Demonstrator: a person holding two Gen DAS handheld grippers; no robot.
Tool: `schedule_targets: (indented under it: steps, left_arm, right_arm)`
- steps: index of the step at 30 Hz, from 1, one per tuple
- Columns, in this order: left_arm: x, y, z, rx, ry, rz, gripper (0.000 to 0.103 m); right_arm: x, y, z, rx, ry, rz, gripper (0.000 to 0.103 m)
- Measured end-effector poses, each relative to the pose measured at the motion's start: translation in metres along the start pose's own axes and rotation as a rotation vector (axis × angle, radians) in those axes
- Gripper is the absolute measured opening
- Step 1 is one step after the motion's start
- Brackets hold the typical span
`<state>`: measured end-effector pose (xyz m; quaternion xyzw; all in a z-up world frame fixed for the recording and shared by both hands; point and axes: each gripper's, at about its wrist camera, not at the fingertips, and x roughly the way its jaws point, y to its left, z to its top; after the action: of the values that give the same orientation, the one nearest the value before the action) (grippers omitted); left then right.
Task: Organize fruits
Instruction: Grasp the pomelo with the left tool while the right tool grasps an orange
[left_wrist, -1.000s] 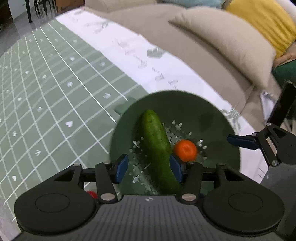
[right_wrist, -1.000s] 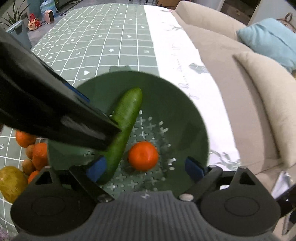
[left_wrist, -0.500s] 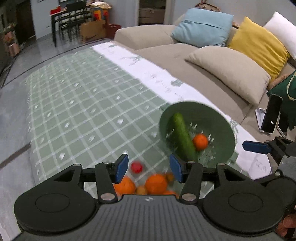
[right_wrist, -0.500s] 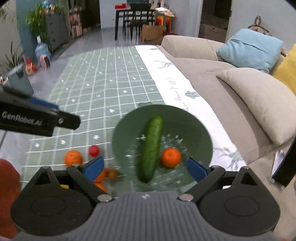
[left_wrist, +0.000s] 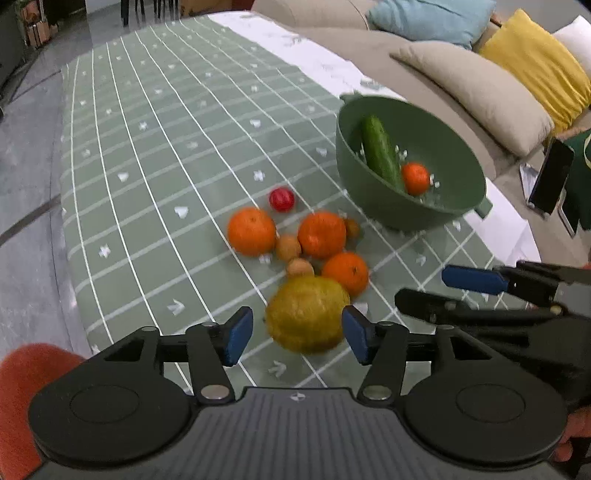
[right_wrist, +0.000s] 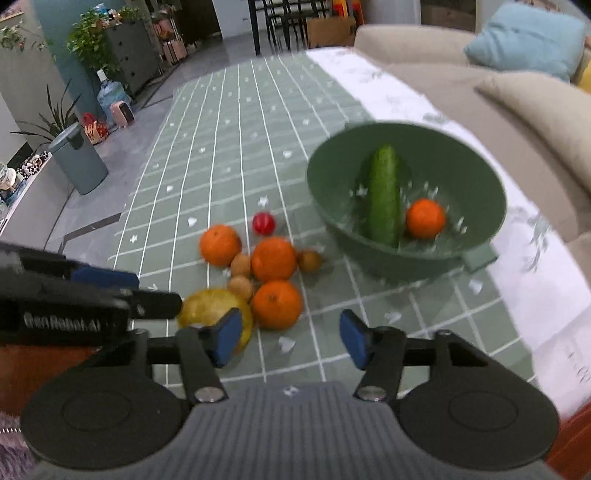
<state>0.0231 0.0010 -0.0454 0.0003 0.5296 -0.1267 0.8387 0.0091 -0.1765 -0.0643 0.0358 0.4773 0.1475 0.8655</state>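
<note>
Inside the green colander (left_wrist: 369, 192) at the far right of the desk (left_wrist: 155, 155), a cucumber (left_wrist: 380, 153) and one small orange (left_wrist: 415, 178) already lie. Nearer, three oranges (left_wrist: 321, 234), a large yellow citrus (left_wrist: 306, 314), a small red fruit (left_wrist: 282, 199) and three small brown fruits (left_wrist: 288, 248) are left outside. The left hand-held gripper (left_wrist: 297, 339) is opening around the yellow citrus without pressing it, and the right hand-held gripper (right_wrist: 290, 338) is closing, nothing between its jaws.
</note>
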Motion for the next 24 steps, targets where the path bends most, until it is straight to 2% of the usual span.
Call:
schedule_targets:
  steps: [5, 9, 13, 24]
  left_arm:
    - [0.008, 0.000, -0.008, -0.017, 0.015, -0.018, 0.072]
    - [0.016, -0.007, -0.009, 0.044, 0.026, 0.000, 0.076]
    - [0.026, -0.012, -0.007, 0.047, 0.044, 0.010, 0.079]
    - [0.054, -0.028, 0.001, 0.117, 0.083, 0.112, 0.085]
  right_arm:
    - [0.004, -0.008, -0.005, 0.026, 0.025, -0.005, 0.049]
    - [0.004, -0.019, -0.002, 0.078, 0.025, -0.001, 0.049]
    - [0.007, -0.027, 0.001, 0.109, 0.034, 0.007, 0.050]
    - [0.022, -0.038, 0.006, 0.140, 0.076, 0.059, 0.056]
